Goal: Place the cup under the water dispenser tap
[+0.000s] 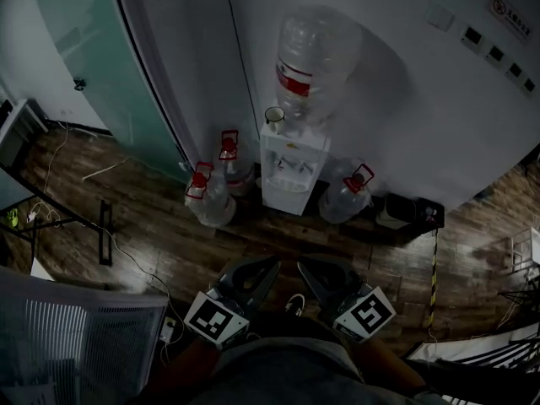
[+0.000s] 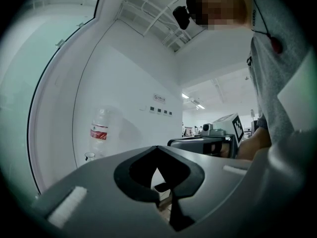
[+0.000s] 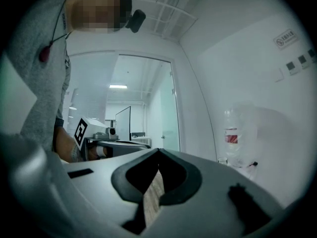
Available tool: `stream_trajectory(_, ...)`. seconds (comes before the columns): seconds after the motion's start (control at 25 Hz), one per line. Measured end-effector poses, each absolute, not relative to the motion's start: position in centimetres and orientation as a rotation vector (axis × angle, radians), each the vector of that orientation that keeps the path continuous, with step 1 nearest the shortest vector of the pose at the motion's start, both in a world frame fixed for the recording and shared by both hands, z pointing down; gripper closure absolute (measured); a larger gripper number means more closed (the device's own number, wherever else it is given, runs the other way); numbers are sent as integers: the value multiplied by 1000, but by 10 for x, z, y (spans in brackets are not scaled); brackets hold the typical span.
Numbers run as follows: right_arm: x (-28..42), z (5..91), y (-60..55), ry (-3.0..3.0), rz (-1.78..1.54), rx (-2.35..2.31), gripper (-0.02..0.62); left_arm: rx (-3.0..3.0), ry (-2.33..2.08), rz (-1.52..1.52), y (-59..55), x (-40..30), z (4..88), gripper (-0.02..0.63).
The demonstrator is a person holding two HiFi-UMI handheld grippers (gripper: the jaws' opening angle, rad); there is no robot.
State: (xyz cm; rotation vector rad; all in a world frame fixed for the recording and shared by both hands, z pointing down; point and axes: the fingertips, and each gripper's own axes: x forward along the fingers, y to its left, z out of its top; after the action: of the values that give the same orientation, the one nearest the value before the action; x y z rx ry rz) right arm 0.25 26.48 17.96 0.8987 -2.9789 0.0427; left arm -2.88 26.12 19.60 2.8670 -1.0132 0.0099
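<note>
A white water dispenser (image 1: 291, 171) stands against the wall with a large clear bottle (image 1: 314, 62) on top. A small clear cup (image 1: 275, 116) sits on the dispenser's top, left of the bottle. Both grippers are low in the head view, well short of the dispenser and side by side. My left gripper (image 1: 268, 265) and my right gripper (image 1: 305, 267) both have their jaws together and hold nothing. The left gripper view shows its tips (image 2: 157, 148), with the cup (image 2: 89, 156) and bottle (image 2: 100, 130) far off. In the right gripper view the tips (image 3: 158, 151) point past the cup (image 3: 222, 160).
Three water jugs with red handles stand on the wooden floor around the dispenser (image 1: 211, 201) (image 1: 232, 163) (image 1: 346, 197). A black box (image 1: 409, 212) lies to its right. A glass door (image 1: 101, 66) is at the left, and cables (image 1: 126, 256) cross the floor.
</note>
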Motion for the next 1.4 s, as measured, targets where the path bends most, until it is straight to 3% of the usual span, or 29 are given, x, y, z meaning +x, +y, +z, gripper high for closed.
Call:
stream_trajectory(0.68, 34, 189, 160, -3012, 100, 793, 591, 2803, -1151, 28, 160, -3, 196, 598)
stream_trajectory(1.4, -30, 225, 29, -2891, 176, 955, 591, 2829, -942, -7, 22, -62, 225, 598)
